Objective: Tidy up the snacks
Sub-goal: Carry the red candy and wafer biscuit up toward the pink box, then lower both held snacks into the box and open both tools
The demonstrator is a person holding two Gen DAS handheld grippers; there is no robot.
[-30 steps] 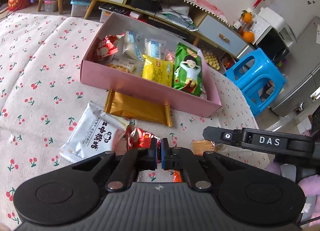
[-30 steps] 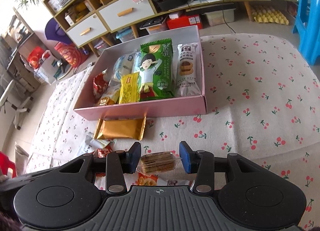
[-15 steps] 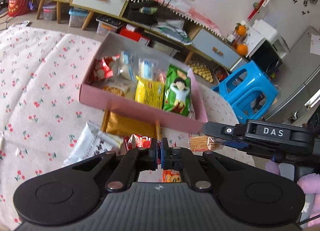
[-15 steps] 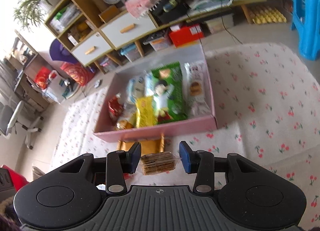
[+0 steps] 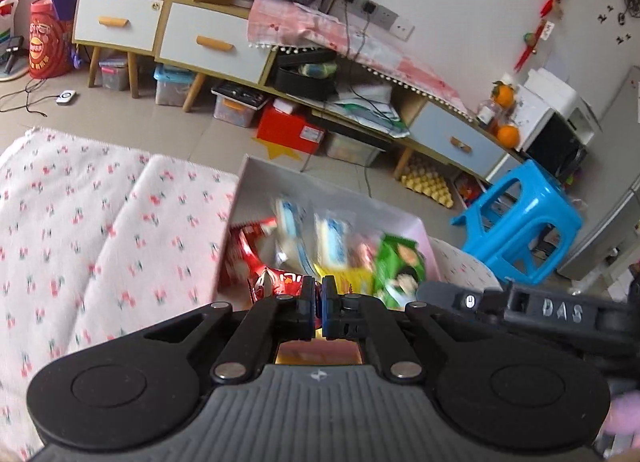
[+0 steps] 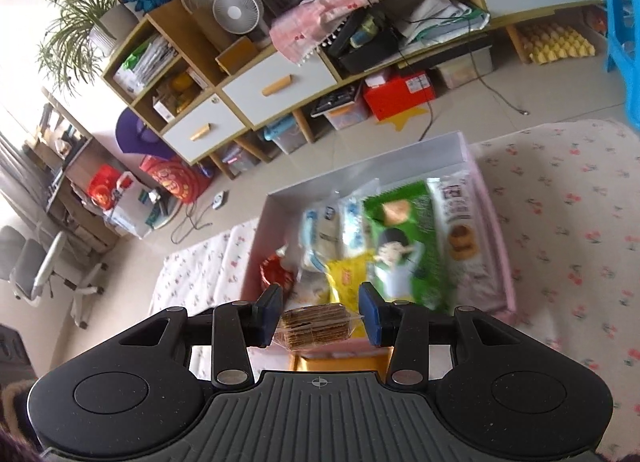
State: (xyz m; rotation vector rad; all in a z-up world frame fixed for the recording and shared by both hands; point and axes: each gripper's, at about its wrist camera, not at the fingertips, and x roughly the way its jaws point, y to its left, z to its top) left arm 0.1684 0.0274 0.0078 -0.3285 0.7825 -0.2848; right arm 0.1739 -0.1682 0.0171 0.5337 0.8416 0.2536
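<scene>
You have lifted both snacks off the cherry cloth (image 5: 120, 229) and they now hang over the near edge of the pink box (image 6: 492, 217). Your left gripper (image 5: 319, 294) is pinched tight on the red packet (image 5: 276, 282), and your right gripper (image 6: 320, 316) squeezes the clear cracker pack (image 6: 314, 322). The right gripper's side reads "DAS".

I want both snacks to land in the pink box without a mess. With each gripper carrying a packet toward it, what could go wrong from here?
1. The left gripper pinches only an edge of the red packet, so it might slip or swing loose.
2. The pink box already looks crowded, with the green packet filling the middle; the cracker pack in the right gripper may land on top and slide out.
3. The two grippers sit close together, so they could bump over the box.
</scene>
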